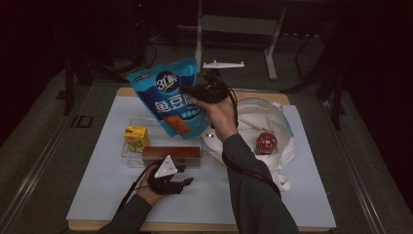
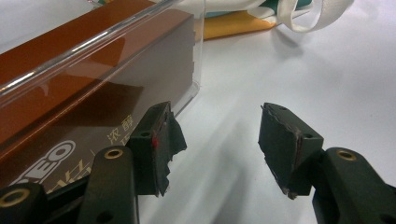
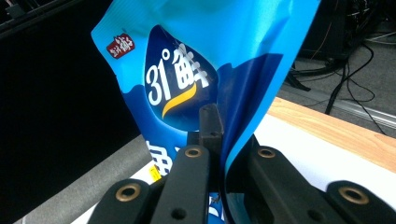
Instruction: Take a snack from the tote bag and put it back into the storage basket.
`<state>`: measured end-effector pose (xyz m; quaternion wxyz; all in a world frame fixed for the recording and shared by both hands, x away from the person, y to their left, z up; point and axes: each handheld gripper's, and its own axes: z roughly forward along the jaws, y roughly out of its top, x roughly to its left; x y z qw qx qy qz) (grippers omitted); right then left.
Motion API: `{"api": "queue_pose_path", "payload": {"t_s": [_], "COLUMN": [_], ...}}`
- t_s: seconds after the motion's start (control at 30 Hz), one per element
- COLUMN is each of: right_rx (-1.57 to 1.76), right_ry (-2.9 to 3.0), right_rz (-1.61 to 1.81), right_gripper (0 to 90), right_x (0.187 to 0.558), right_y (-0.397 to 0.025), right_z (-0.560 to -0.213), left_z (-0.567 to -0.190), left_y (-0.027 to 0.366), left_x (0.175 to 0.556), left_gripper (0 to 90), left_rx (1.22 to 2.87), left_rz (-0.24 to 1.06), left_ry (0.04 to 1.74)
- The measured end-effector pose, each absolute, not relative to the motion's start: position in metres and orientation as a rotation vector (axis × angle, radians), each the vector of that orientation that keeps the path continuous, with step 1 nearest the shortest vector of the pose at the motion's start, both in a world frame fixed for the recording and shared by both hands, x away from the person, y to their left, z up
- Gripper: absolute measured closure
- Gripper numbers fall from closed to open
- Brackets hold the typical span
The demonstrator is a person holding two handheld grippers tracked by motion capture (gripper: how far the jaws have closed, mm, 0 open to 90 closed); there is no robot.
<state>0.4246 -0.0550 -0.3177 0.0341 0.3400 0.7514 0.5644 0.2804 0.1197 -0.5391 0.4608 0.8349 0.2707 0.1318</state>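
**Blue snack pouch up in the air, pinched at one edge**

While the table (image 1: 87,195) with its white sheet takes up most of the scene, the thing actually being handled is the blue pouch (image 1: 168,100), held up off the surface above the back-left part of the table. Its long axis runs roughly up and down but leaning: top seal toward the upper left in the high view, bottom end down toward the right, printed face turned to the camera. The right gripper (image 1: 197,92) is clamped on the pouch's right edge; in the right gripper view you can see the foil (image 3: 187,70) squeezed between the jaws, and the pouch's lower half is cut off behind the gripper body there.

Next biggest, a white cloth bag (image 1: 263,126) lies crumpled on the right side of the table with a small red-and-white round item (image 1: 266,142) sitting on it. I can't make out what that item is.

Near the middle there's a clear tray (image 1: 134,156) holding a long brown box (image 1: 170,152) and a yellow carton (image 1: 136,136). The brown box lies lengthwise left to right, and its print is mostly hidden behind the tray's wall in the left gripper view (image 2: 70,107).

The left gripper (image 1: 168,178) rests low just in front of the tray, jaws spread apart with nothing between them, one pad (image 2: 161,140) right beside the tray corner.
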Motion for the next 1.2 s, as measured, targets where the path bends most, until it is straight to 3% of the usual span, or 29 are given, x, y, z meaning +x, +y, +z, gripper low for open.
{"api": "queue_pose_path", "payload": {"t_s": [1.2], "right_rx": [1.269], "right_ry": [2.338], "right_rz": [1.688], "right_gripper": [88.0], "right_x": [0.456], "right_y": [-0.008], "right_z": [-0.392], "left_z": [-0.539], "left_y": [0.121], "left_x": [0.279], "left_gripper": [44.5], "left_rx": [2.04], "left_rz": [0.327], "left_ry": [0.666]}}
